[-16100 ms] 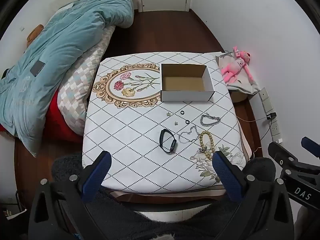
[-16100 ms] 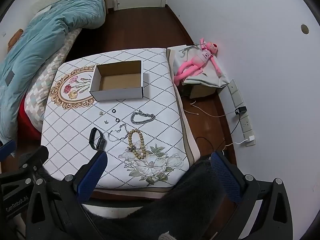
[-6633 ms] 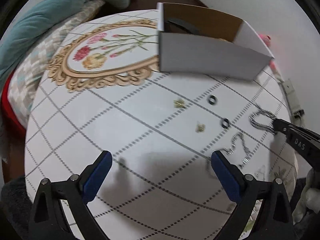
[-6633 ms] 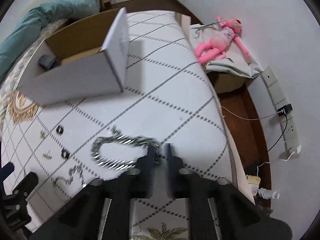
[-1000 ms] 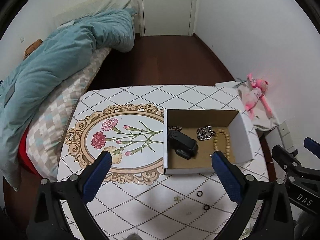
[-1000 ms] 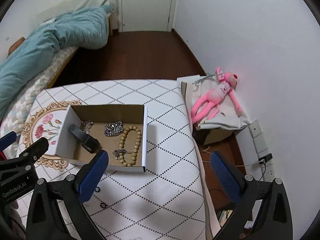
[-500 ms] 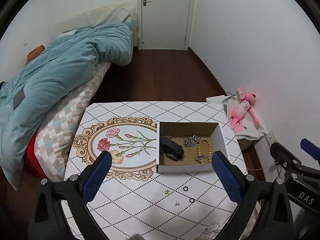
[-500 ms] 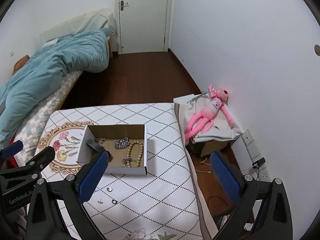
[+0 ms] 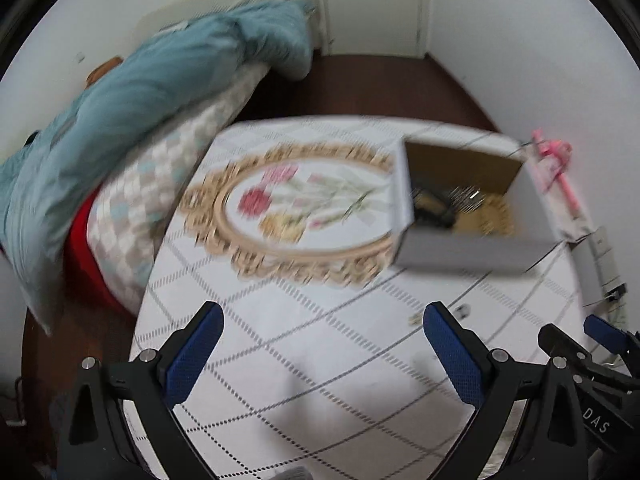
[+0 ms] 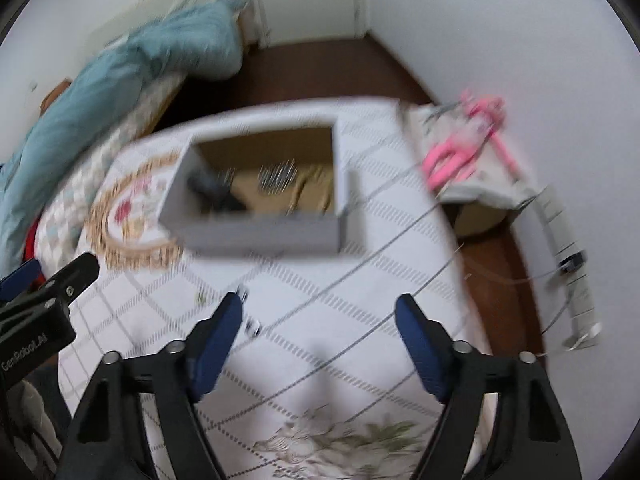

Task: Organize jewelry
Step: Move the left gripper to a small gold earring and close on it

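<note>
1. Small rings (image 10: pixel 253 325) and studs (image 10: pixel 200 298) lie on the counter (image 9: pixel 304 344) before the box (image 9: pixel 460 246)
2. Both cameras have dropped close again
3. Left gripper (image 9: pixel 324 346) and right gripper (image 10: pixel 318 332) fingers gape wide, empty; small pieces likely next

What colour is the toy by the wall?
The toy is pink, best seen from the right wrist.

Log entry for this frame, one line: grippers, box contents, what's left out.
left gripper: open, empty | right gripper: open, empty | cardboard box: holds jewelry, blurred | small pieces: loose on tablecloth
</note>
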{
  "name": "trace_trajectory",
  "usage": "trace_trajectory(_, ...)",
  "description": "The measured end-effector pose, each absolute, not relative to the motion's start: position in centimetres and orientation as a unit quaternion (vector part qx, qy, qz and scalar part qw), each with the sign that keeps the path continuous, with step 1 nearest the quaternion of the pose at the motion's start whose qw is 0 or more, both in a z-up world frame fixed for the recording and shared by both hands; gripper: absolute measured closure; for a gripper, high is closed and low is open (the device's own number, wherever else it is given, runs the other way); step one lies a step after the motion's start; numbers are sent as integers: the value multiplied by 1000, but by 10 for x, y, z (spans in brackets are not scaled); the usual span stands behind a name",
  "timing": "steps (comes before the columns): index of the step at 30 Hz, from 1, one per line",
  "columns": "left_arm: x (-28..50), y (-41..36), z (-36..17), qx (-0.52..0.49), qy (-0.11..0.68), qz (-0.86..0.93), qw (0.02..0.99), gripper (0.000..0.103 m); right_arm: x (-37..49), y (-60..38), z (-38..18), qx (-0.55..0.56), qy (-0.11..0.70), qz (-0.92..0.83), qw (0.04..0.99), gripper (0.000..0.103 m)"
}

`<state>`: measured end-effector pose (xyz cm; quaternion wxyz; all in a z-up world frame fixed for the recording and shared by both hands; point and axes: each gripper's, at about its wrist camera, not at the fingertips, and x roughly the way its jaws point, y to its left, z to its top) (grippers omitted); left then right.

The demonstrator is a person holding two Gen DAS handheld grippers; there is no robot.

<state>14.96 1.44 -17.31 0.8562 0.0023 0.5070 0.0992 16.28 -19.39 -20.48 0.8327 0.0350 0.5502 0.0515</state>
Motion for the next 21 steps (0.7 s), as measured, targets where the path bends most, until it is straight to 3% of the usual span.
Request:
trace_trajectory(7, 141, 38, -225, 11, 543, 134, 829, 1, 158, -161, -262, 12, 574, 86, 814, 36)
trace_trajectory(16, 138, 42, -259, 28, 566, 151, 810, 0, 159, -136, -279, -25, 570, 88, 817, 50)
trace_trajectory(18, 138, 41, -260, 23, 561, 151, 814, 0, 158, -135, -279, -37, 564, 82, 821, 66)
trace_trajectory(19, 139, 41, -260, 19, 559, 151, 815, 0, 158, -135, -278, -36, 563, 83, 822, 69)
trace_trajectory(21, 140, 42, -261, 11, 552, 151, 820, 0, 159, -137, -276, -36, 562, 81, 823, 92)
